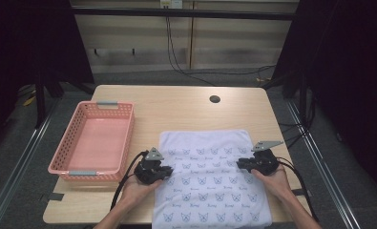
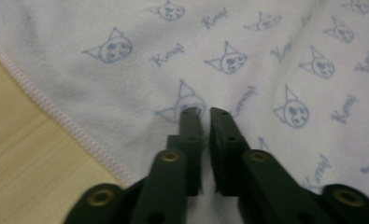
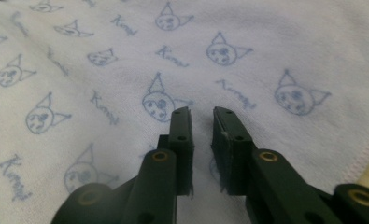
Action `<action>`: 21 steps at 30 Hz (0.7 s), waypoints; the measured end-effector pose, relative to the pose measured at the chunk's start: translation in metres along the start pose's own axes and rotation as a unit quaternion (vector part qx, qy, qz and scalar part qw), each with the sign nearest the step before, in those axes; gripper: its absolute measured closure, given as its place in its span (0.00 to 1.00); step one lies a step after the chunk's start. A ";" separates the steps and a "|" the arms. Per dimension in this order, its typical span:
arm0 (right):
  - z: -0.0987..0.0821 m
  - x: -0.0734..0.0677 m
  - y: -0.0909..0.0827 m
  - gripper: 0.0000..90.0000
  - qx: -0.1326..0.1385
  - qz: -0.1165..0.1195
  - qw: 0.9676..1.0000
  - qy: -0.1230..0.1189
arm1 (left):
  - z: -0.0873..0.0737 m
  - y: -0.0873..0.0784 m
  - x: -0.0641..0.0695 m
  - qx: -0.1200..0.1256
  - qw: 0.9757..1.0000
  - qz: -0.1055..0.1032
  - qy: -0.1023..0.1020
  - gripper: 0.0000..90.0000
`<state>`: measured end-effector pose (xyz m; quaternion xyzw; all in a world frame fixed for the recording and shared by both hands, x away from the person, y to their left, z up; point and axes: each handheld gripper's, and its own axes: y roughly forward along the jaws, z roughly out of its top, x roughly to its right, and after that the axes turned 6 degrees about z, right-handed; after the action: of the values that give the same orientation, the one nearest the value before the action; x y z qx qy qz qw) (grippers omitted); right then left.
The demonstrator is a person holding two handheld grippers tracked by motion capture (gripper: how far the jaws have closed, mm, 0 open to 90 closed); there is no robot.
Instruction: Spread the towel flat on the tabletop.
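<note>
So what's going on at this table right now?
A person works a white towel printed with blue cat faces, a gripper in each hand. The left gripper sits over the towel's left edge, the right gripper over its right side. Both have jaws nearly closed with no cloth visibly pinched. A pink basket stands left of the towel.

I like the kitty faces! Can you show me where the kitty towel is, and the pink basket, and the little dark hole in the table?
kitty towel (image 1: 210, 143): high view, upper middle of the cloth.
pink basket (image 1: 59, 168): high view, near-left rim.
dark hole (image 1: 214, 99): high view, its centre in the tabletop.
</note>
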<state>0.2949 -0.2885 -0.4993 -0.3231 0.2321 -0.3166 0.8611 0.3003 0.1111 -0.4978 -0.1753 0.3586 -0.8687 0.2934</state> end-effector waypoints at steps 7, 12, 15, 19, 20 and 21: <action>-0.019 -0.012 -0.017 0.98 -0.010 0.013 1.000 0.006 | -0.009 -0.007 0.014 -0.003 1.000 -0.023 0.021 0.99; -0.039 -0.035 -0.034 0.98 -0.026 0.037 0.999 0.009 | -0.023 -0.021 0.029 -0.013 0.998 -0.045 0.035 0.99; -0.044 -0.048 -0.040 0.94 -0.044 0.053 0.997 0.018 | -0.030 -0.028 0.032 -0.018 0.997 -0.062 0.029 0.99; -0.035 -0.043 -0.044 0.79 -0.007 0.043 0.999 0.020 | -0.033 -0.029 0.033 -0.016 0.997 -0.067 0.028 0.97; -0.029 -0.036 -0.044 0.76 0.006 0.031 0.999 0.022 | -0.032 -0.029 0.032 -0.016 0.997 -0.071 0.024 0.97; -0.023 -0.027 -0.044 0.72 0.017 0.015 1.000 0.021 | -0.032 -0.028 0.031 -0.013 0.997 -0.075 0.021 0.96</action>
<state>0.2452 -0.3052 -0.4791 -0.2982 0.2491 -0.3142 0.8662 0.2491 0.1245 -0.4964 -0.1872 0.3623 -0.8868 0.2176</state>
